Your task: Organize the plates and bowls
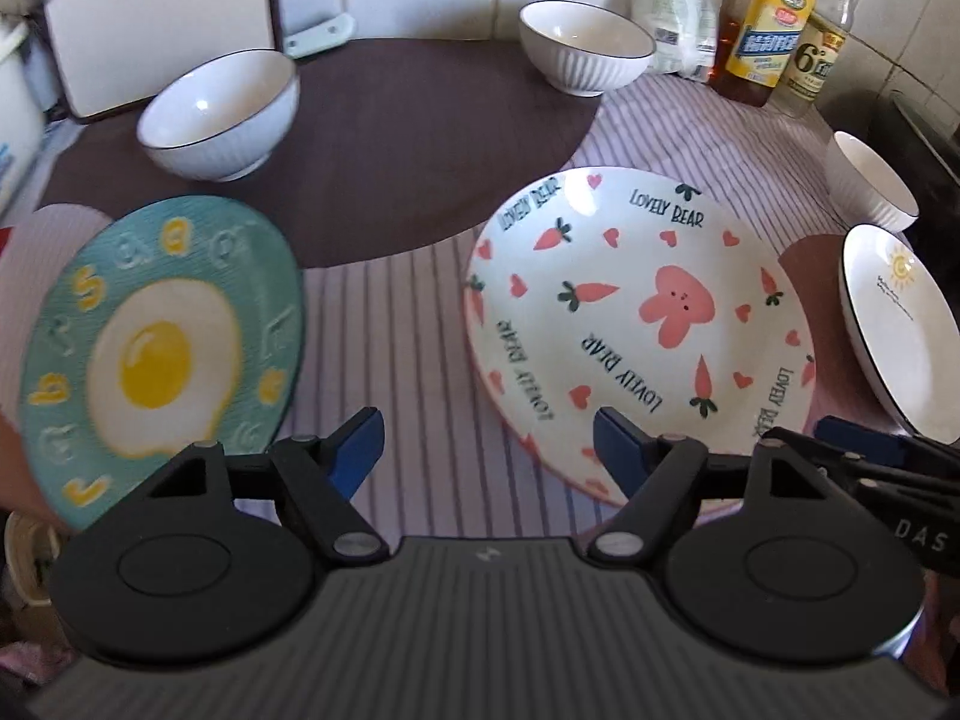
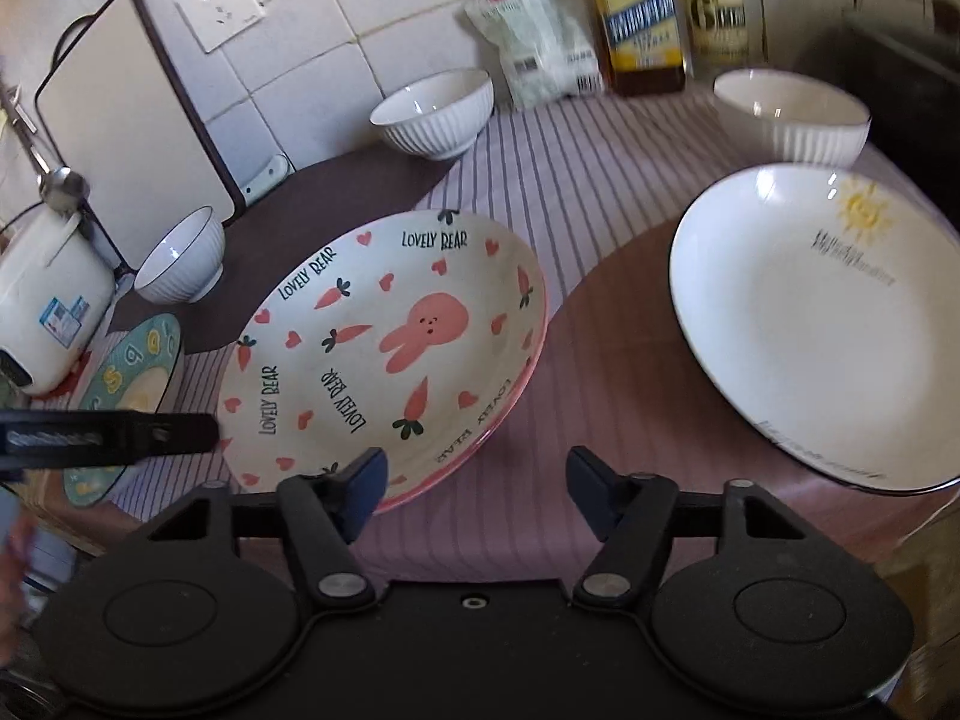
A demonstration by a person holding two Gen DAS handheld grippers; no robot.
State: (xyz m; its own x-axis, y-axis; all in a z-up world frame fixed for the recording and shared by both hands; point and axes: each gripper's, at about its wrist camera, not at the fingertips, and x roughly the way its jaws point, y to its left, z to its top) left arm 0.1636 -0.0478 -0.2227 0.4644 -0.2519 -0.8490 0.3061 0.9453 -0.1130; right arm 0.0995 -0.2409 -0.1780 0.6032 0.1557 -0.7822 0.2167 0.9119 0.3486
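Three plates and three bowls are spread on the striped cloth (image 1: 414, 324) in front of your grippers, so here's how it sits.

Your left gripper (image 1: 487, 450) has its jaws apart with nothing between them, just cloth below. The egg plate (image 1: 162, 348) is just off its left finger, and the bunny plate (image 1: 636, 324) sits right by its right finger, whose blue pad overlaps the near rim in view; can't tell if it's touching. Beyond, one bowl (image 1: 219, 114) is ahead to the left on the dark mat (image 1: 420, 144), another bowl (image 1: 585, 48) is farther back by the bottles (image 1: 768, 30).

Your right gripper (image 2: 477, 492) is spread too and holds nothing. Its left finger overlaps the bunny plate's near edge, the right finger is over bare cloth. The sun plate (image 2: 810, 336) lies ahead to its right, well clear of the fingers, with the third bowl (image 2: 792, 114) just behind it.

Both grippers are side by side, close together: the right one's tip pokes into the left camera's view at the far right.
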